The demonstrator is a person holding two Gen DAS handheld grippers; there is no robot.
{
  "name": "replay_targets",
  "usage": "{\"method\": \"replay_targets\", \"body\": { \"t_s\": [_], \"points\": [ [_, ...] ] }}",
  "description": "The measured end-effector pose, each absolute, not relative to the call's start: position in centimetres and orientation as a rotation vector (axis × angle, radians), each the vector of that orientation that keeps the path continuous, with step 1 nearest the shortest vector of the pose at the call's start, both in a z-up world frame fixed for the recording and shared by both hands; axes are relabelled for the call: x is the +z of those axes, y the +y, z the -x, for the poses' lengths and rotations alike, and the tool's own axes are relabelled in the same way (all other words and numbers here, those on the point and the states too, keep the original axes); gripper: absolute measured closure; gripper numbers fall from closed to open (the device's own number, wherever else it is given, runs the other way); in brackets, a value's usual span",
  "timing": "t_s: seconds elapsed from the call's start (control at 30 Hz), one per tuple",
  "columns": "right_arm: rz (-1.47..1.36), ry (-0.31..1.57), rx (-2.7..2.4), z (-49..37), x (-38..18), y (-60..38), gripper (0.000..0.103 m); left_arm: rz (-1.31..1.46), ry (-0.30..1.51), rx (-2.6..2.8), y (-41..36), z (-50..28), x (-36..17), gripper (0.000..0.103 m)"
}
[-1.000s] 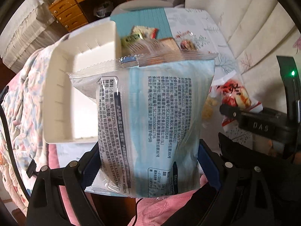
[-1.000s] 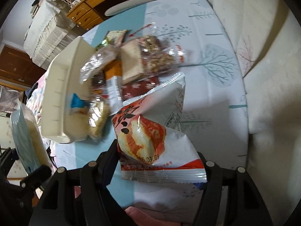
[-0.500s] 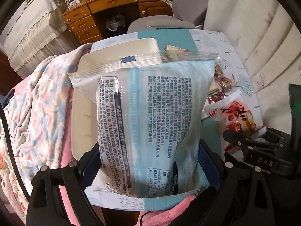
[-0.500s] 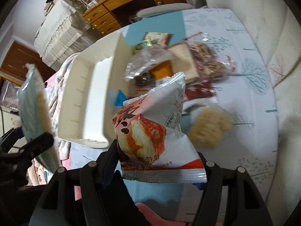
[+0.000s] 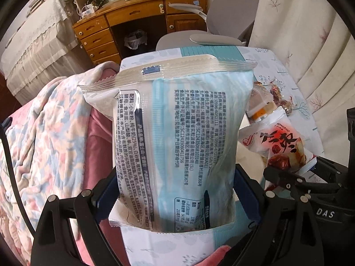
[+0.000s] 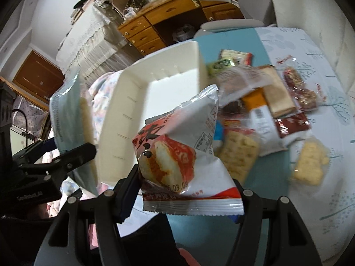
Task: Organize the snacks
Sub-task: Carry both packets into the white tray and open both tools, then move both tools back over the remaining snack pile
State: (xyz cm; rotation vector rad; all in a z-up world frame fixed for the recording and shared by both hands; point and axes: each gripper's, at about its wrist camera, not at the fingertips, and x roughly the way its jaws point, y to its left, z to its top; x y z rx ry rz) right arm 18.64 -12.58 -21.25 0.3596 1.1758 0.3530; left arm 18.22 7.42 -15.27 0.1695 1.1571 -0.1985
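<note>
We see a tree-print tablecloth (image 6: 310, 210) and a wooden desk (image 5: 142, 20) beyond both tongs. Our left gripper (image 5: 175, 201) clamps the pale-blue printed snack bag (image 5: 177, 137); our right gripper (image 6: 188, 195) clamps the red-and-white crinkly snack packet (image 6: 177, 155), beside the white plastic tray (image 6: 155, 102).

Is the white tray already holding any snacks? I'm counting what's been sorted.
No: in the right wrist view the white tray shows only its bare floor, with the loose snacks lying beside it.

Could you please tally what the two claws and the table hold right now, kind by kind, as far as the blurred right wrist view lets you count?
Packets held in claws: 2, a blue packet and a red-and-white packet.
White bins: 1.
Cracker packs lying loose: 2, the second further right.
Other wrapped snacks in the pile: too blurred and overlapped to count.
Total countable: 5.
</note>
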Motion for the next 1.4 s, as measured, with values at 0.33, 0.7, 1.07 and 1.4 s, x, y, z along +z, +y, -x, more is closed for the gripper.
{"method": "replay_targets", "body": {
  "t_s": [0.33,0.7,1.07,1.4],
  "points": [
    [-0.327,1.105,0.376,-18.3,-20.9,-7.9,0.035,-0.182,1.157,-0.192,10.5,-20.3,-16.6,0.01],
    [-0.351,1.107,0.344,-18.0,-21.0,-7.3,0.021,-0.127,1.143,-0.15,12.7,-20.1,-16.5,0.004],
    [-0.315,1.071,0.318,-16.5,-19.9,-8.6,0.021,-0.114,1.097,-0.239,10.3,-18.1,-15.5,0.004],
    [-0.22,1.029,0.262,-14.7,-18.8,-12.6,0.021,-0.15,1.06,-0.282,5.0,-16.6,-14.5,0.004]
  ]
}}
